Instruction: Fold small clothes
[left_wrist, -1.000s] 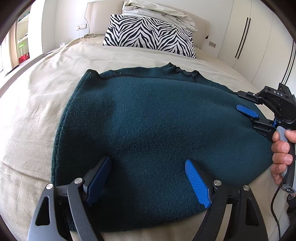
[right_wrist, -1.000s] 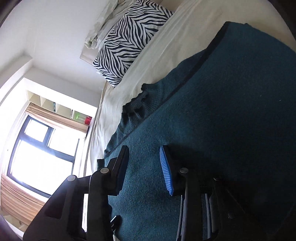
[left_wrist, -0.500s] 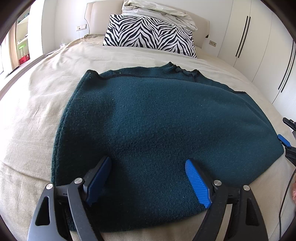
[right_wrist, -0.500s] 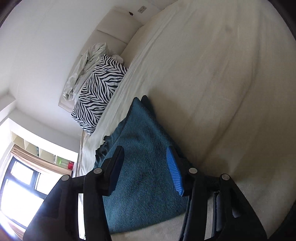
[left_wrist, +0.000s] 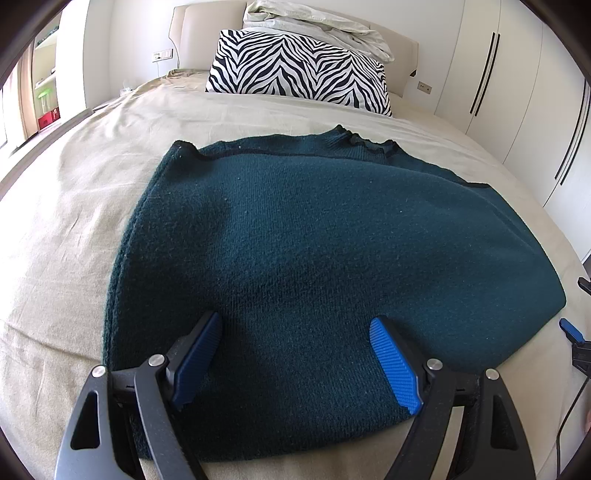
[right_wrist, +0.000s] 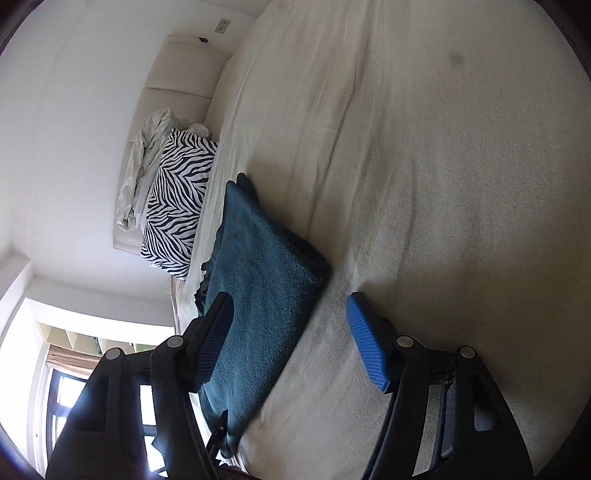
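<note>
A dark teal knitted sweater (left_wrist: 314, 236) lies folded flat on the beige bed sheet (left_wrist: 70, 221), its neck towards the pillow. My left gripper (left_wrist: 295, 321) stands open just above the sweater's near edge, with both blue pads apart and knit showing between them. My right gripper (right_wrist: 288, 301) is off the sweater's right side over the sheet, rolled over, and its jaws are opening. The sweater's corner (right_wrist: 258, 266) shows between its fingers, but the pads do not press on it. One blue fingertip (left_wrist: 570, 330) of the right gripper peeks in at the left wrist view's right edge.
A zebra-striped pillow (left_wrist: 299, 70) and crumpled white bedding (left_wrist: 314, 26) lean on the headboard. White wardrobe doors (left_wrist: 517, 81) line the right side. A window with shelves (right_wrist: 74, 369) is to the left. A thin cable (left_wrist: 572, 406) hangs at the right.
The right gripper has left the sweater's right part, drawn back off its side over the sheet, rolled, and its jaws have widened. The left gripper has not moved.
</note>
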